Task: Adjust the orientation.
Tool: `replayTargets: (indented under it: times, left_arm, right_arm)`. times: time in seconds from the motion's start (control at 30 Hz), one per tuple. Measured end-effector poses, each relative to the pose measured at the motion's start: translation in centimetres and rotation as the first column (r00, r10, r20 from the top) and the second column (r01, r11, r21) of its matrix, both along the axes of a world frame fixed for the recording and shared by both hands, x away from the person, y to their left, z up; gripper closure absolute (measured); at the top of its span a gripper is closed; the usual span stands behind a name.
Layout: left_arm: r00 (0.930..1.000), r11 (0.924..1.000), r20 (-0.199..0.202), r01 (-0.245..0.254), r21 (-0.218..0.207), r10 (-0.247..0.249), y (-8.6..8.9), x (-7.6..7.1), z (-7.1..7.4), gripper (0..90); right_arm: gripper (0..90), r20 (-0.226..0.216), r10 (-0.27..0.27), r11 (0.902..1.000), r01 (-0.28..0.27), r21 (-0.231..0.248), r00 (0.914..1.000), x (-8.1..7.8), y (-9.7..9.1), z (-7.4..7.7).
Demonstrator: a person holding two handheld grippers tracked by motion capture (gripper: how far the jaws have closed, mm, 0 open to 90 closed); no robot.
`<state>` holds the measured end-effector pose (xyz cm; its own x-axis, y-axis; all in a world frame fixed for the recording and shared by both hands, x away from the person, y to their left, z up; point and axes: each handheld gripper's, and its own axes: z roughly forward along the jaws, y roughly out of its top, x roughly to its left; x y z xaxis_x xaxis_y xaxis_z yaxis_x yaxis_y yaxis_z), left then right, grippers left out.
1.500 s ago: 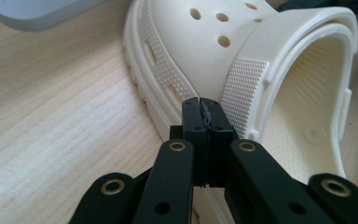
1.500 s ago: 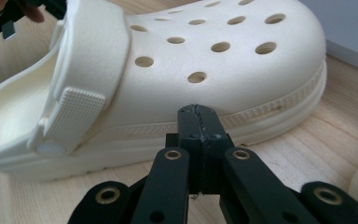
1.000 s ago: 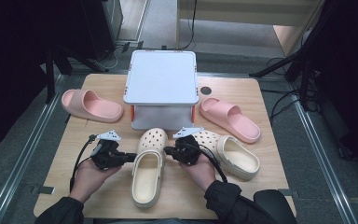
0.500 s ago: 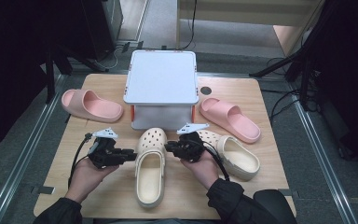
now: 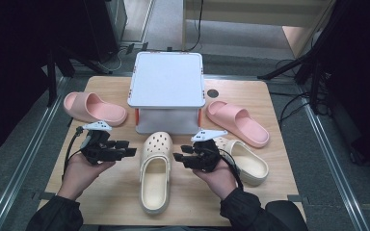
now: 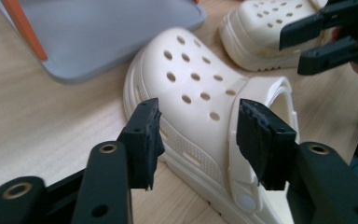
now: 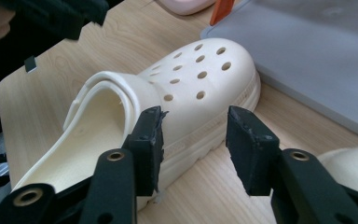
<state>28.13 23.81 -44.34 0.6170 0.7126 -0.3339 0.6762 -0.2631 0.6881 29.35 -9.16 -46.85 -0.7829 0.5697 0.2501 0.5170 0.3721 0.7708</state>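
The left hand-held gripper [image 5: 131,147] hangs released just left of the cream clog [image 5: 155,169]. Its jaws have just been opening, and in the left gripper view they stand apart with bare air between the pads, the clog's holed toe showing behind the gap. The right hand-held gripper [image 5: 177,156] is likewise released at the clog's right flank, its jaws also freshly spread; in the right gripper view [image 7: 193,140] nothing sits between them and the clog's side and sole lie beyond.

The cream clog rests flat near the middle of the bench [image 5: 115,192], toe toward the grey box [image 5: 166,79], heel toward the person. Neither gripper touches it.

The second cream clog [image 5: 245,161] lies just right of the right hand; its toe end is partly covered by that hand and its gripper. The box's lid overhangs its body, so its lower front sits in shadow. In the left gripper view, the box and the second clog are cut off by the frame.

One pink slide [image 5: 94,108] lies near the bench's left edge, the other pink slide [image 5: 237,122] to the right of the box. Open wood remains in front of both hands and on either side of the clog's heel, toward the near edge.
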Motion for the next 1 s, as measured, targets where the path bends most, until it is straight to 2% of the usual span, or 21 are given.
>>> replayTargets:
  times: [0.13,0.27,0.4,0.57,0.67,0.73,0.83,1.0]
  left_arm:
    - [0.9993,0.9993,0.009,0.036,-0.008,-0.036,0.0,0.6,1.3,57.6]
    - [0.9984,0.9984,0.018,0.053,-0.02,-0.053,0.0,1.2,2.0,63.2]
    - [0.9964,0.9968,0.029,0.08,0.009,-0.08,-0.3,2.2,3.0,69.9]
    - [0.9925,0.9935,0.044,0.114,0.003,-0.114,-0.4,3.8,4.5,80.1]
    - [0.9904,0.9915,0.046,0.13,0.002,-0.13,-0.6,4.8,5.4,83.6]
    - [0.9887,0.9898,0.048,0.142,0.018,-0.142,-0.7,5.5,6.0,84.4]
    - [0.9862,0.9886,0.069,0.149,0.019,-0.15,-0.7,6.7,7.1,87.2]
    - [0.9843,0.9869,0.072,0.159,0.026,-0.161,-0.6,7.6,8.1,89.1]
  right_arm:
    - [54.2,-0.023,-0.017,0.9998,0.017,0.008,0.9996,-0.7,-0.6,0.2]
    - [51.7,-0.036,-0.023,0.9997,0.023,0.006,0.9991,-1.2,-0.7,0.1]
    - [46.4,-0.055,-0.036,0.9993,0.036,-0.008,0.9978,-1.8,-0.8,-0.1]
    - [41.3,-0.072,-0.051,0.9986,0.051,-0.013,0.9961,-2.4,-0.7,-0.3]
    - [40.4,-0.073,-0.06,0.9982,0.06,-0.002,0.9955,-2.6,-0.8,-0.3]
    - [40.2,-0.074,-0.065,0.9979,0.065,-0.003,0.9951,-2.7,-0.9,-0.3]
    - [39.9,-0.075,-0.074,0.9972,0.074,-0.005,0.9944,-3.0,-0.8,-0.3]
    - [39.7,-0.076,-0.078,0.9969,0.077,-0.012,0.9941,-3.4,-0.6,-0.4]
